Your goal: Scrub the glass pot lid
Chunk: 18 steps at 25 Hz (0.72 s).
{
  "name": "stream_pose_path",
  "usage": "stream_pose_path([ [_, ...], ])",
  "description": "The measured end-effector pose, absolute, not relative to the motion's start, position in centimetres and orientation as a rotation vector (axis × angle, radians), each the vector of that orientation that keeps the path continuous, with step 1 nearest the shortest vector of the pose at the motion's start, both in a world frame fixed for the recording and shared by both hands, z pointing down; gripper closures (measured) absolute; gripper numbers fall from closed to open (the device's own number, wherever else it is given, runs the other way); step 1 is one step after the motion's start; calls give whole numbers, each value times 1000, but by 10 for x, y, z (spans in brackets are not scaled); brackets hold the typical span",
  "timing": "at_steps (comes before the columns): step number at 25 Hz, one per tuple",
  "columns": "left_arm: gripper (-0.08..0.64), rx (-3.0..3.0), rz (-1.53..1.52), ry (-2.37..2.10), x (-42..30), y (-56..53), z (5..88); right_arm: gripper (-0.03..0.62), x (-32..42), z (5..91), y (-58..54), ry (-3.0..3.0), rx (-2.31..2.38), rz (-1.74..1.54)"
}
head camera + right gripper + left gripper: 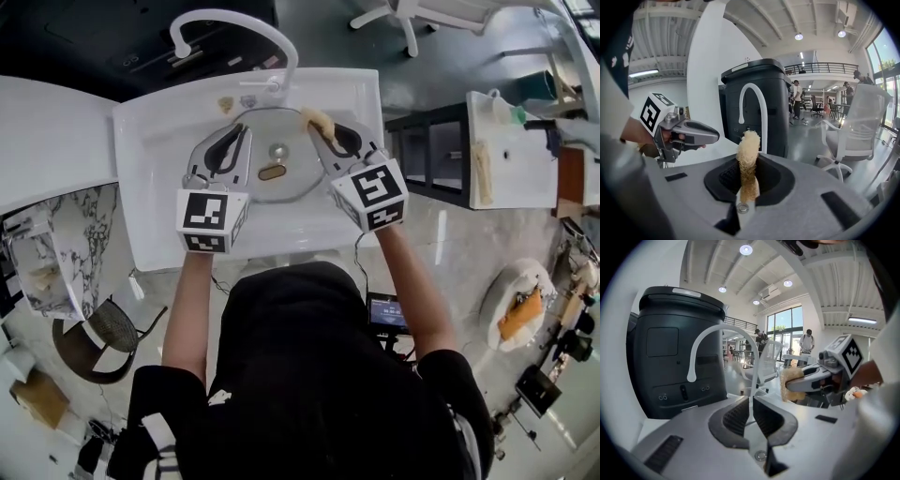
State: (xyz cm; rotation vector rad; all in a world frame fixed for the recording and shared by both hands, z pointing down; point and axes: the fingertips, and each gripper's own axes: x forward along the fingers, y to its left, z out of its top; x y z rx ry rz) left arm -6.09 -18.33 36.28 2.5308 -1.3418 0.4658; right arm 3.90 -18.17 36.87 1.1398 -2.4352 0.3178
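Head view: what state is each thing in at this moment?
Lid: over the sink, gripped at its left rim.
Left tool: shut on lid.
Right tool: shut on sponge.
Sponge: clamped, at lid's far right edge.
Faucet: no water visible.

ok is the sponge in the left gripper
No, the tan sponge is pinched in the right gripper, while the left gripper is shut on the glass pot lid.

Two grippers, the left gripper (246,132) and the right gripper (318,127); one glass pot lid (284,180); one loofah scrubber (319,119); one sink (150,141); one faucet (246,19).
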Motion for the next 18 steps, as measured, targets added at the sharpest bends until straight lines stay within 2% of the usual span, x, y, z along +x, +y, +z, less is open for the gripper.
stream_pose_path([
  [18, 552, 2452, 846, -1160, -59, -155, 485, 571, 31, 439, -187, -2333, 967, 353],
])
